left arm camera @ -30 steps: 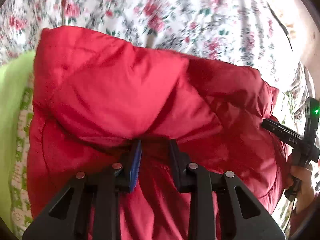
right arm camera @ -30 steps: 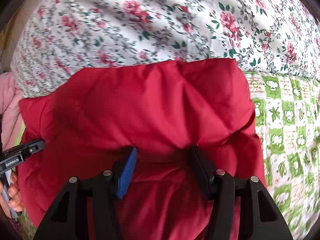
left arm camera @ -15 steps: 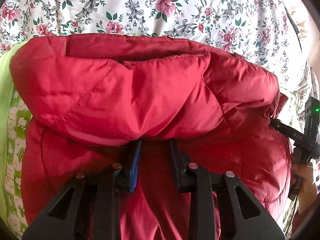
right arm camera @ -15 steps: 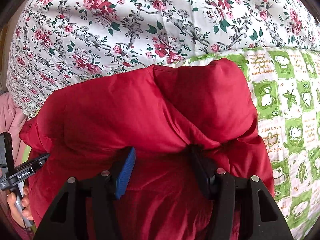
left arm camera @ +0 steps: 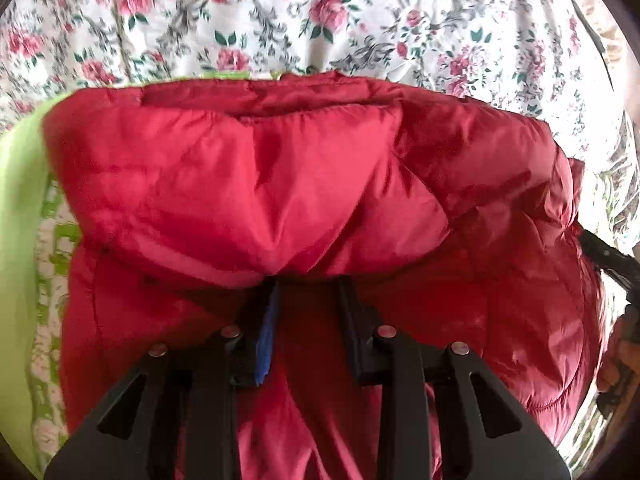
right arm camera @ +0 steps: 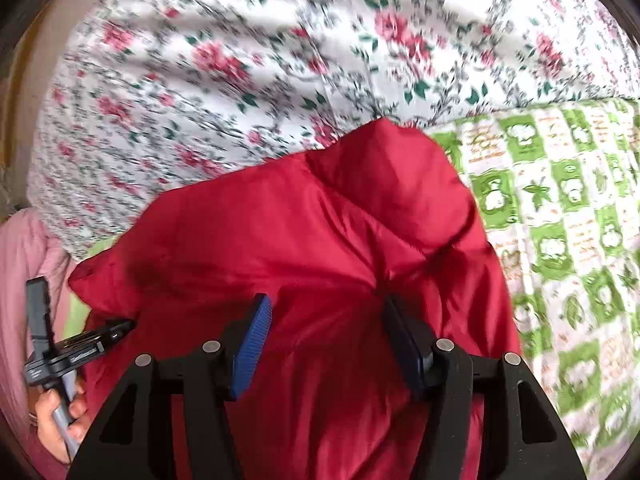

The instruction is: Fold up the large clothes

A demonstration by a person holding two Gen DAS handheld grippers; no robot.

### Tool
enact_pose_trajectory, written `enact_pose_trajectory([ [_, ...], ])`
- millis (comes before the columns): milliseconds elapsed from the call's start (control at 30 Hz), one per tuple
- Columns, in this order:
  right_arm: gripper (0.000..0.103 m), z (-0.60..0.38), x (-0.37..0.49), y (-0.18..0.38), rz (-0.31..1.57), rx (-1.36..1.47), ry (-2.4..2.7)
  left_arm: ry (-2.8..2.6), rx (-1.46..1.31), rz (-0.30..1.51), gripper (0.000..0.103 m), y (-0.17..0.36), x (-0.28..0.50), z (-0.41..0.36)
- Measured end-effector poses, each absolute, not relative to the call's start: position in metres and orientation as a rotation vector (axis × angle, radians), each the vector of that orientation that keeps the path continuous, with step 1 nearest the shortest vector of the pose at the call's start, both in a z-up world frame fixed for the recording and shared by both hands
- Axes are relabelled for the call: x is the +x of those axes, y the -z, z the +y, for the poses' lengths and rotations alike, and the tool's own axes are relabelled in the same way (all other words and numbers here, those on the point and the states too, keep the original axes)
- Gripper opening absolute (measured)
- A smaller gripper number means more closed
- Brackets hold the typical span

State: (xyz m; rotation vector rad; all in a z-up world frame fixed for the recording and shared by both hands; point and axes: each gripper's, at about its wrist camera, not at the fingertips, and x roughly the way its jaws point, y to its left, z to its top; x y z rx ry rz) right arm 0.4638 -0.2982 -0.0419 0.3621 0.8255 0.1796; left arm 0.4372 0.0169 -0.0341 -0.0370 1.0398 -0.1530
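A red puffer jacket (left arm camera: 280,200) lay bunched on a bed, over a floral sheet (left arm camera: 360,20) and a green-checked blanket (right arm camera: 560,208). Two handheld tongs each pinched its padded fabric. The left gripper (left arm camera: 306,292) had its fingers fairly close together, with a thick fold of jacket swelling just above the tips. The right gripper (right arm camera: 326,312) held its fingers wider apart, also clamped around a bulge of fabric. Each tool appeared at the edge of the other's view, so they held the jacket at opposite sides. That spacing probably let the person carry one wide edge over in a single, even fold. A pink cloth (right arm camera: 20,280) lay at the left edge of the right view.

Compared with a second earlier, the jacket's far edge had rolled toward the cameras, doubling into a thick roll. More floral sheet showed beyond it, and in the right view more of the green blanket was uncovered. Both pinches looked unchanged. The sheet was blurred, suggesting motion. The fold seemed partly done.
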Motion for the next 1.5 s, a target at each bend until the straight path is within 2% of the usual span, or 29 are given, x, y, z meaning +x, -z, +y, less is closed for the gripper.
enact_pose_trajectory([
  [133,0.064,-0.303,0.443,0.032,0.784,0.344,-0.191,0.139,-0.019,1.009,0.030,0.017,0.421,0.011],
  [233,0.065,-0.303,0.426,0.027,0.781,0.330,-0.202,0.151,-0.023,0.981,0.038,0.002,0.405,0.009],
  [300,0.068,-0.303,0.414,0.025,0.778,0.326,-0.214,0.162,-0.036,0.962,0.044,-0.009,0.393,0.009],
  [567,0.072,-0.291,0.377,0.014,0.768,0.307,-0.251,0.173,-0.065,0.913,0.045,-0.025,0.348,0.029],
  [633,0.074,-0.289,0.368,0.012,0.767,0.304,-0.260,0.175,-0.067,0.900,0.047,-0.028,0.337,0.031],
  [700,0.076,-0.287,0.357,0.010,0.761,0.302,-0.271,0.167,-0.055,0.890,0.054,-0.028,0.328,0.030],
  [800,0.077,-0.284,0.349,0.009,0.763,0.291,-0.278,0.170,-0.042,0.882,0.055,-0.028,0.314,0.031],
  [933,0.081,-0.291,0.341,0.012,0.766,0.291,-0.267,0.176,-0.048,0.881,0.058,-0.026,0.307,0.038],
  [1000,0.088,-0.300,0.342,0.015,0.770,0.286,-0.240,0.148,-0.052,0.882,0.073,-0.025,0.305,0.048],
  [1167,0.091,-0.343,0.350,0.030,0.799,0.339,-0.154,0.092,-0.130,0.880,0.084,-0.019,0.306,0.095],
  [1433,0.093,-0.386,0.390,0.062,0.894,0.488,-0.207,0.194,-0.394,1.025,0.085,0.036,0.342,0.162],
  [1500,0.094,-0.386,0.406,0.074,0.943,0.527,-0.267,0.251,-0.469,1.047,0.091,0.052,0.351,0.167],
])
